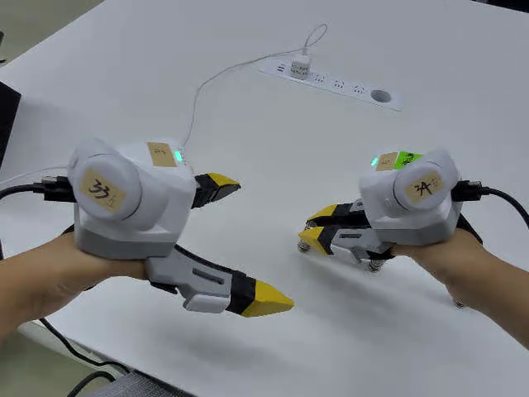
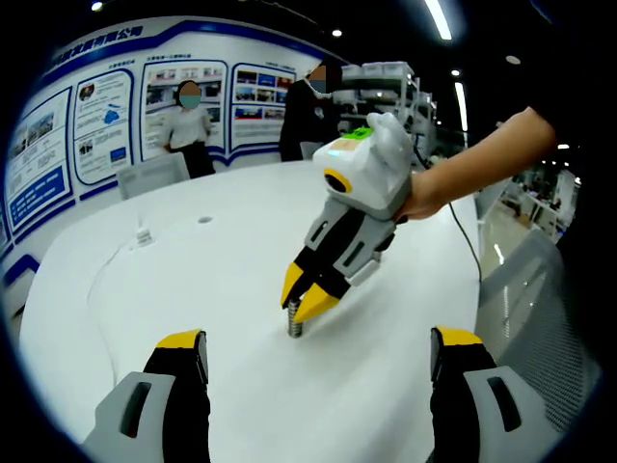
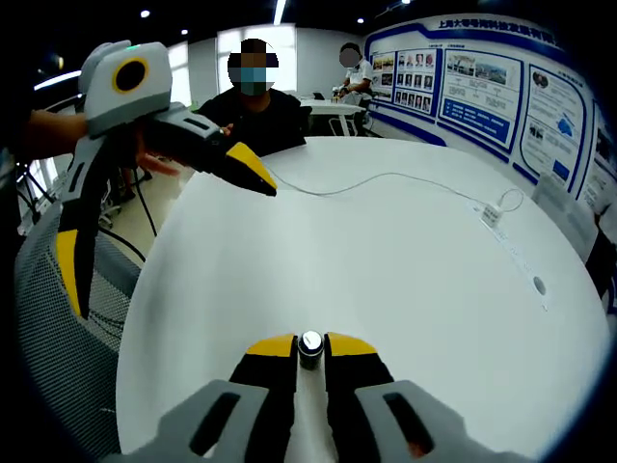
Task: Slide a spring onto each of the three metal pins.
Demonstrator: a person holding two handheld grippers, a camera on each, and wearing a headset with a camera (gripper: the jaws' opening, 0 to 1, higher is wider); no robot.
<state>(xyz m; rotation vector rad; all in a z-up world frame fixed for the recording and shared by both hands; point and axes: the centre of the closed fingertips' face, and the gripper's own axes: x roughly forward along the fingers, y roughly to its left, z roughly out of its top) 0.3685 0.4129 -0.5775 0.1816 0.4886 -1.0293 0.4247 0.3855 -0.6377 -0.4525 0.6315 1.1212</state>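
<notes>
Well beyond right gripper [image 1: 307, 230] and pin [image 3: 310, 345], power strip [image 1: 347, 86], white cable [image 1: 195, 107].

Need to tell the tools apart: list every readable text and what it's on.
"33", then an unclear mark: handwritten sticker on the left gripper cap.
"3A", unsure: handwritten sticker on the right gripper cap.
Small top stickers on both: unreadable.
Wall posters: too small to read.

Power strip [image 1: 331, 80] lies on the table [image 1: 124, 66] — behind the right gripper [image 1: 314, 229].
</notes>
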